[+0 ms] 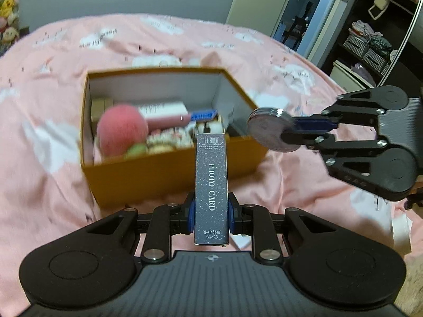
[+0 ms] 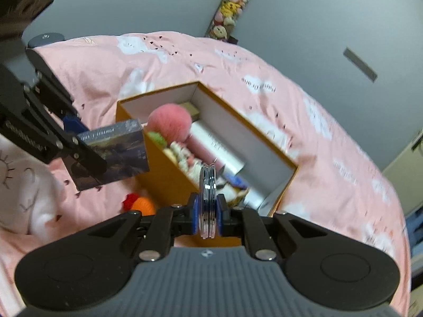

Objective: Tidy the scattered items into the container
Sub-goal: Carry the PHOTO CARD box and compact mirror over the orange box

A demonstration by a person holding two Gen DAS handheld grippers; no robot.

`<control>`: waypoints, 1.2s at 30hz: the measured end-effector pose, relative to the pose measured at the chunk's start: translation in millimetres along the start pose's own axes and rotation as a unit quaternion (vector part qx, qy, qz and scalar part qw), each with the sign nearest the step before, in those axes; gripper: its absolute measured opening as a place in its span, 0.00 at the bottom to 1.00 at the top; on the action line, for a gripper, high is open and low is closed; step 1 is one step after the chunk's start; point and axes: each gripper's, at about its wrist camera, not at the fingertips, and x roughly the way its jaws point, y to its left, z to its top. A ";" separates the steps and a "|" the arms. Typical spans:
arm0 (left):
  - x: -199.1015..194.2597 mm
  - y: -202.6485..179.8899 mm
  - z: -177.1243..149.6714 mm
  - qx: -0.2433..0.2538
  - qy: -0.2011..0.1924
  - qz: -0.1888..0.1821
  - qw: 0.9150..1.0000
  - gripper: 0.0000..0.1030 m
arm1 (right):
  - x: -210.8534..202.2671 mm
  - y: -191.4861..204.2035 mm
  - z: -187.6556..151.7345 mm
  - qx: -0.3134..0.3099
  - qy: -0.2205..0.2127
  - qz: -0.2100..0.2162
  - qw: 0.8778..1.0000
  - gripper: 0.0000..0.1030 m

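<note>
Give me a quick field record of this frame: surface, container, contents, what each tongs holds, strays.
surface: pink bedspread
container: orange cardboard box, open, on the bedspread
contents: pink pom-pom, white carton, small plush items
left tongs: shut on photo card box, held above the bedspread on the near side of the container
right tongs: shut on round metal discs, gripped edge-on
strays: orange and red knitted item on the bedspread beside the container
</note>
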 end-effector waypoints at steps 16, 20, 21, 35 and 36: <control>35.8 34.7 71.9 -0.006 -0.010 0.031 0.999 0.25 | 105.1 -39.0 29.8 -0.109 0.016 -0.062 0.992 0.14; 47.7 43.0 87.4 0.000 -0.004 0.033 0.999 0.26 | 140.4 -41.7 27.7 -0.169 0.036 -0.060 0.983 0.14; 50.1 44.0 90.5 0.004 -0.003 0.034 0.999 0.26 | 148.8 -42.8 27.5 -0.178 0.044 -0.057 0.981 0.14; 113.1 38.2 126.4 0.151 0.031 0.081 0.985 0.26 | 216.0 -44.9 13.5 -0.297 0.106 -0.017 0.949 0.14; 117.9 36.1 126.2 0.171 0.036 0.086 0.981 0.26 | 218.0 -45.6 12.2 -0.299 0.110 -0.015 0.948 0.14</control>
